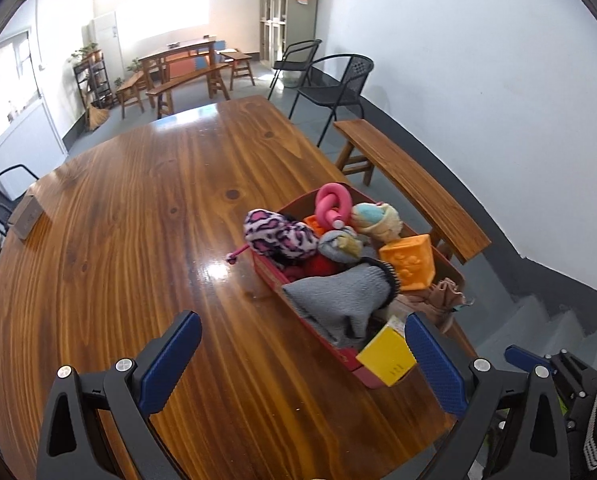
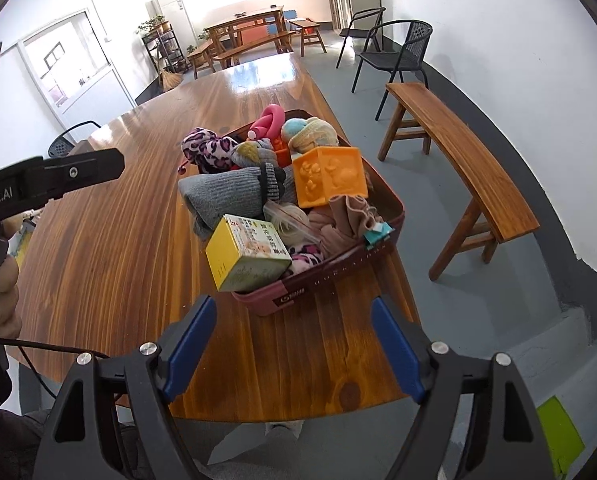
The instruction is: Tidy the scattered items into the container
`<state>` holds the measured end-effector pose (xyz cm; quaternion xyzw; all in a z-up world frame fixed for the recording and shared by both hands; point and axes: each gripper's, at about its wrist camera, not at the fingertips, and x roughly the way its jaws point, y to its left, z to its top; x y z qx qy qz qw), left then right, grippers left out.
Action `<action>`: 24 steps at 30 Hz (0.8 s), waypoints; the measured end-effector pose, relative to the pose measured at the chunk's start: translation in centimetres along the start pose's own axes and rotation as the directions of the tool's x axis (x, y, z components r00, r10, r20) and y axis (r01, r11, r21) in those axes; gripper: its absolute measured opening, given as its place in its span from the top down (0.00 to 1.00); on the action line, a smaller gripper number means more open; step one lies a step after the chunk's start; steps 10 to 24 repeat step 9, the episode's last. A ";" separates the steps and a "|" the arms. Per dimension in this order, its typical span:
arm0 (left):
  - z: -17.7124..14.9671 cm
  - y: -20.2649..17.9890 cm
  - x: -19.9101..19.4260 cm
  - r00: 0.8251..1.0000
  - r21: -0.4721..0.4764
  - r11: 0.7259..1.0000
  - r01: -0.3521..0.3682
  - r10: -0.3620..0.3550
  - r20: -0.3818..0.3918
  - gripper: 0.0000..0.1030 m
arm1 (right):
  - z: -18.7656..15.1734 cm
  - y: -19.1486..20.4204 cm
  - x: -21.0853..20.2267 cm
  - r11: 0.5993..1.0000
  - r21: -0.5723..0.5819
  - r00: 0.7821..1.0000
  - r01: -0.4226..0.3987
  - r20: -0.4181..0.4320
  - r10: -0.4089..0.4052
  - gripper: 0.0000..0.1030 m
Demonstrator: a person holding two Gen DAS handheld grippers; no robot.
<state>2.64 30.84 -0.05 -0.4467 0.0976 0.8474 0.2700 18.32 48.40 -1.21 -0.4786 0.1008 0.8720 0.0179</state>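
Left gripper (image 2: 50, 176) — "Robot.AI"; yellow box (image 2: 246, 254) lettering unreadable.

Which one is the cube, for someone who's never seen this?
Find the red bin on the table. The cube sits along its bench-side wall, past the yellow box. Only it is orange, with embossed animal shapes.
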 end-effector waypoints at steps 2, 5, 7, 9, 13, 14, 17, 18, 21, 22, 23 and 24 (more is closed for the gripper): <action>0.1 -0.4 0.0 1.000 0.013 1.000 0.007 -0.007 -0.001 0.00 | -0.3 -0.4 0.2 1.000 0.020 1.000 -0.001 -0.002 0.001 0.20; 0.2 -1.0 0.1 1.000 0.029 0.999 0.021 -0.021 -0.002 0.00 | -0.5 -0.8 0.2 0.999 0.038 1.000 0.005 -0.003 -0.005 0.20; 0.1 -1.2 -0.1 0.999 0.040 0.999 0.031 -0.031 0.020 0.00 | -0.6 -0.9 0.1 0.999 0.044 1.000 0.008 0.000 -0.008 0.20; 0.1 -1.2 -0.4 0.999 0.051 0.998 0.026 -0.028 0.037 0.00 | -0.6 -1.0 0.2 0.999 0.050 1.000 0.010 0.003 -0.011 0.20; 0.1 -1.2 -0.4 0.999 0.051 0.998 0.026 -0.028 0.037 0.00 | -0.6 -1.0 0.2 0.999 0.050 1.000 0.010 0.003 -0.011 0.20; 0.1 -1.2 -0.4 0.999 0.051 0.998 0.026 -0.028 0.037 0.00 | -0.6 -1.0 0.2 0.999 0.050 1.000 0.010 0.003 -0.011 0.20; 0.1 -1.2 -0.4 0.999 0.051 0.998 0.026 -0.028 0.037 0.00 | -0.6 -1.0 0.2 0.999 0.050 1.000 0.010 0.003 -0.011 0.20; 0.1 -1.2 -0.4 0.999 0.051 0.998 0.026 -0.028 0.037 0.00 | -0.6 -1.0 0.2 0.999 0.050 1.000 0.010 0.003 -0.011 0.20; 0.1 -1.2 -0.4 0.999 0.051 0.998 0.026 -0.028 0.037 0.00 | -0.6 -1.0 0.2 0.999 0.050 1.000 0.010 0.003 -0.011 0.20; 0.1 -1.2 -0.4 0.999 0.051 0.998 0.026 -0.028 0.037 0.00 | -0.6 -1.0 0.2 0.999 0.050 1.000 0.010 0.003 -0.011 0.20; 0.1 -1.2 -0.4 0.999 0.051 0.998 0.026 -0.028 0.037 0.00 | -0.6 -1.0 0.2 0.999 0.050 1.000 0.010 0.003 -0.011 0.20; 0.1 -1.2 -0.4 0.999 0.051 0.998 0.026 -0.028 0.037 0.00 | -0.6 -1.0 0.2 0.999 0.050 1.000 0.010 0.003 -0.011 0.20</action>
